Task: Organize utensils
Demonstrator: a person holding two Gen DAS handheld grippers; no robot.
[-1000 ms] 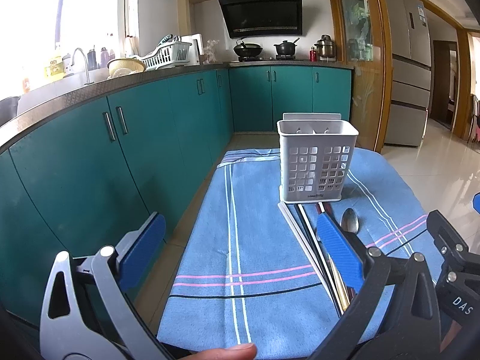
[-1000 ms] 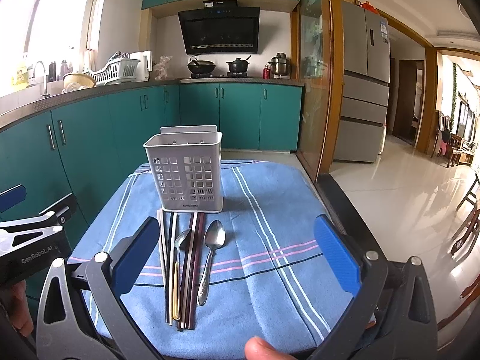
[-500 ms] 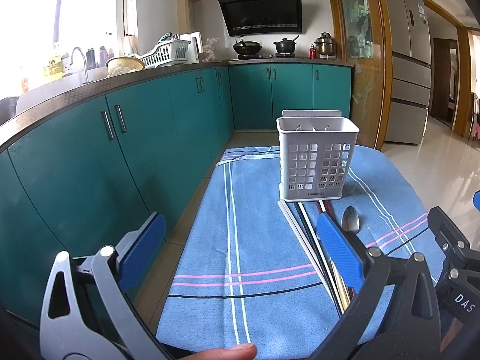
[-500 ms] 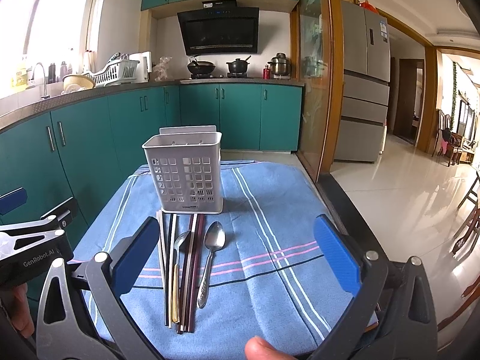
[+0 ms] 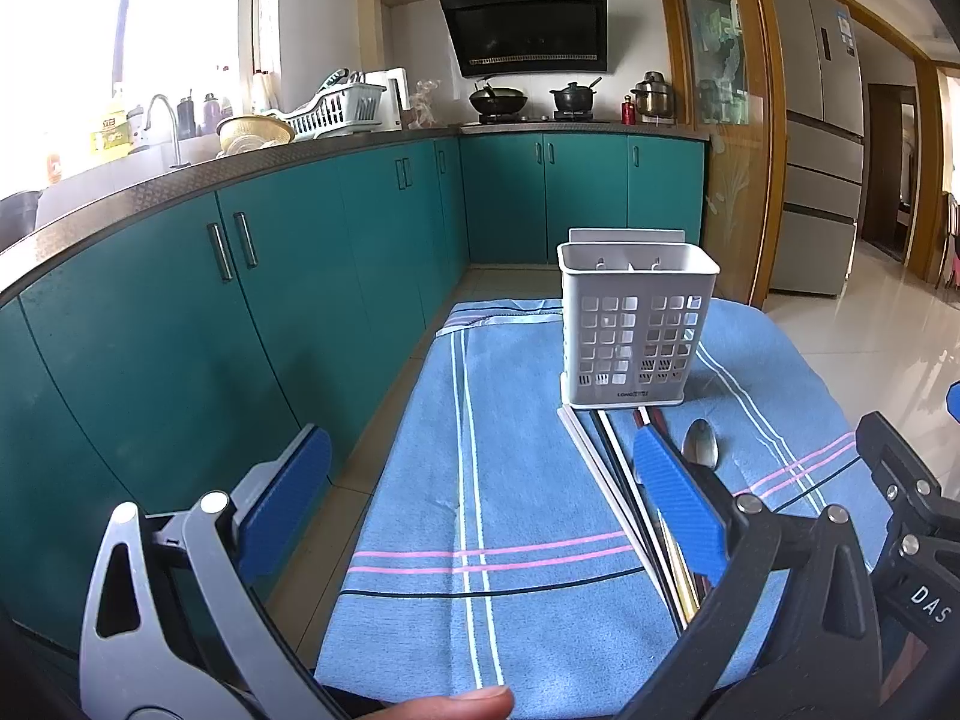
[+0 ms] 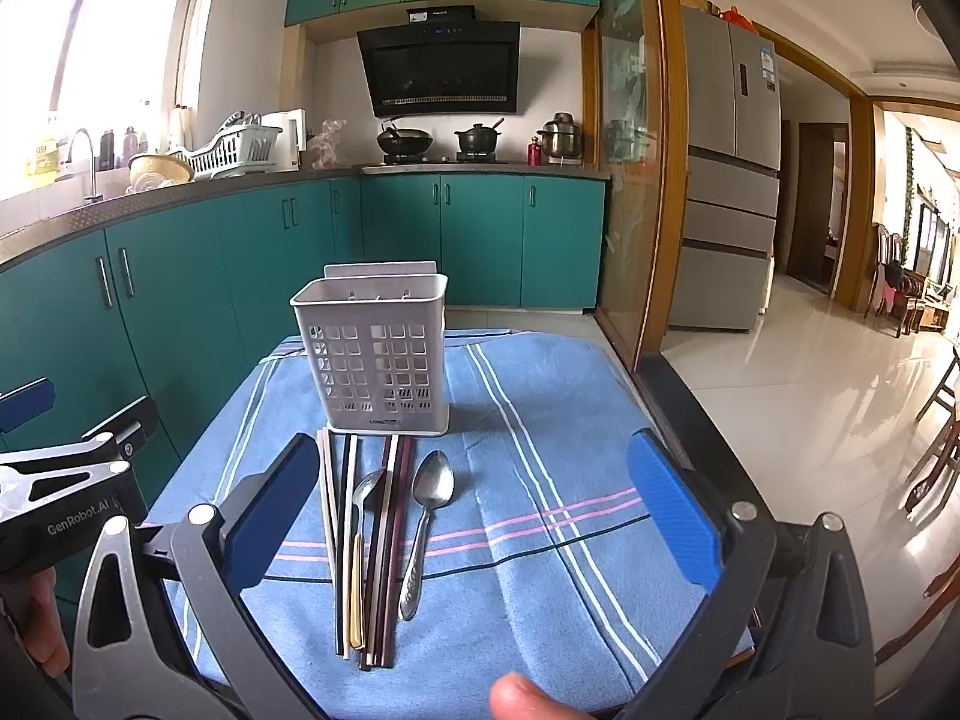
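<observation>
Both jaws gape released as I hover the left gripper [image 5: 480, 498] and right gripper [image 6: 474, 498] near the spoons [image 6: 427, 516] and chopsticks [image 6: 384, 540] lying before the white caddy [image 6: 375, 360] on my blue-clothed worktop [image 6: 540, 450].

teal cabinets [image 6: 480, 240] | bright window [image 5: 180, 30] | glossy tile floor [image 6: 810, 372] | steel fridge [image 6: 732, 180]
</observation>
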